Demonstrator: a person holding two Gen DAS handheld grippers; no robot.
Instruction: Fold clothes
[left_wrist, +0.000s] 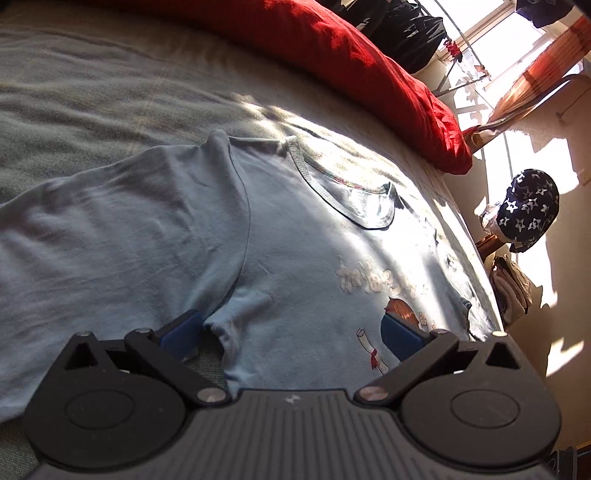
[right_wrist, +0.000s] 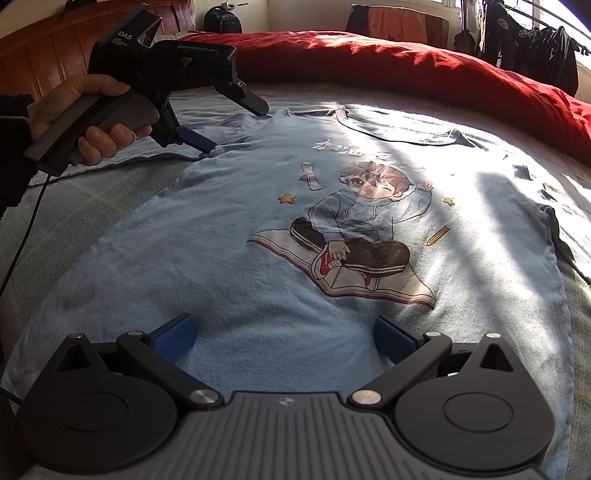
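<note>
Left gripper (right_wrist: 231, 127): black housing, white "DAS" and "GenRobot.AI" markings, grey handle, black cable, blue fingers (right_wrist: 194, 139). Right gripper (right_wrist: 284, 341): black linkages, silver pivot screws, ribbed grey base. Sleeve (right_wrist: 13, 147): dark, fuzzy.

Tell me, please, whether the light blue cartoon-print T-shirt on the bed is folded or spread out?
Spread out: the light blue cartoon-print T-shirt lies flat, print up, its collar and sleeve extended, unfolded.

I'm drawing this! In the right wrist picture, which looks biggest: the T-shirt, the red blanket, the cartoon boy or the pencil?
1. T-shirt, filling most of the view, though it lies nearest the camera.
2. Red blanket, farther off, so really perhaps bigger.
3. Cartoon boy.
4. Pencil, tiny.
</note>
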